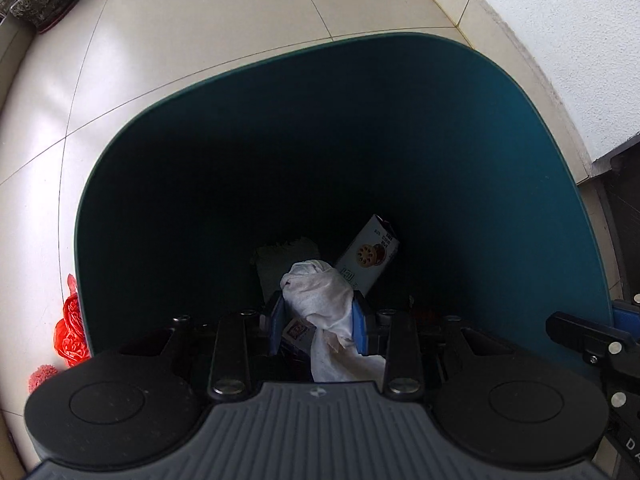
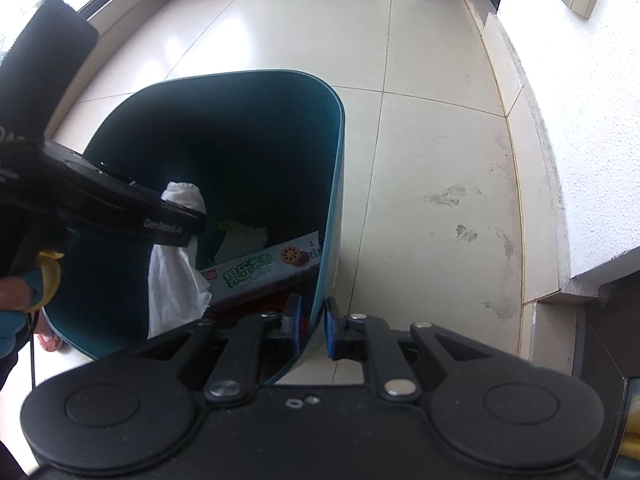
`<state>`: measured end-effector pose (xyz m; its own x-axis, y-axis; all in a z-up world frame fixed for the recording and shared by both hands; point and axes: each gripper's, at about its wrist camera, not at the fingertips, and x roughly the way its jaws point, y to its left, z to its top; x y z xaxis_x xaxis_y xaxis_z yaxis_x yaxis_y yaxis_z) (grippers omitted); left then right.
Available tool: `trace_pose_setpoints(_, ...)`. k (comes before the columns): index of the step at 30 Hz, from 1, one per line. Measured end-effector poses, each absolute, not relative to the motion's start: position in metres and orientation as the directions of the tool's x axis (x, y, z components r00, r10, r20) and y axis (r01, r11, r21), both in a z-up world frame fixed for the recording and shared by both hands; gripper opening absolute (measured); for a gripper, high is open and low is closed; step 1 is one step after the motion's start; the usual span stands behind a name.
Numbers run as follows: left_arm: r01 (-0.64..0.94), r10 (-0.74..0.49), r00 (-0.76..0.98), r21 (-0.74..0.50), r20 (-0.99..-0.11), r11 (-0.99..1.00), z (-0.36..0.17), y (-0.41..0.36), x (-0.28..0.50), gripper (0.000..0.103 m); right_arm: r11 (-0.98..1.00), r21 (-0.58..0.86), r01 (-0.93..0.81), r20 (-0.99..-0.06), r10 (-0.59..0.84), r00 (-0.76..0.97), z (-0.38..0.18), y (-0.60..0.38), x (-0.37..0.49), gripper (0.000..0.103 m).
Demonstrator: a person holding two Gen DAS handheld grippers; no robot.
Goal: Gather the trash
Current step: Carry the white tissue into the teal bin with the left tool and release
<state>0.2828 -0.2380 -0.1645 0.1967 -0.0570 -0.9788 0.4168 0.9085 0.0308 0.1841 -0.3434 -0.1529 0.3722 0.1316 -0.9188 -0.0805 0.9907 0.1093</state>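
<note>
At the lower left of the left wrist view, a red plastic bag lies on the tiled floor just beside the teal bin. At lower centre, the left gripper is closed on a crumpled white cloth, pinched between its 2 blue pads and held over the bin's open mouth, with a tail of cloth hanging back toward the camera. Just right of the cloth, deep inside the bin, a printed snack box leans against the wall, with a pale wrapper beside it.

In the right wrist view, the left gripper enters from the left edge, its cloth draped inside the bin above the snack box. At lower centre, the right gripper is nearly closed across the bin's thin rim, 1 finger inside and 1 outside, apparently steadying it.

The step in hand looks like dropping the cloth. Done well, it means opening the left gripper fully while it is well inside the rim, so the hanging tail clears the pads and falls in, while the right gripper holds the light bin firm.
</note>
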Motion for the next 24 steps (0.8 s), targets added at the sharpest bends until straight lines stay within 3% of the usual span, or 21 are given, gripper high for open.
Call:
trace_pose_setpoints(4, 0.415, -0.081, 0.176, -0.001, -0.981, 0.910, -0.170, -0.238, 0.284, 0.037, 0.990, 0.113, -0.081, -0.918, 0.135, 0.373, -0.154, -0.344, 0.184, 0.011)
trace_pose_setpoints(8, 0.424, -0.124, 0.193, -0.032, -0.973, 0.905, -0.163, -0.236, 0.278, 0.064, 0.990, 0.116, -0.080, -0.918, 0.137, 0.372, -0.155, -0.345, 0.184, 0.011)
trace_pose_setpoints(19, 0.404, -0.232, 0.228, -0.125, -0.946, 0.906, -0.127, -0.215, 0.265, 0.066, 0.991, 0.108, -0.082, -0.919, 0.131, 0.372, -0.154, -0.342, 0.183, 0.011)
trace_pose_setpoints(24, 0.412, -0.283, 0.299, -0.144, -0.911, 0.900, -0.091, -0.195, 0.251, 0.075, 0.991, 0.105, -0.080, -0.920, 0.127, 0.371, -0.154, -0.342, 0.183, 0.011)
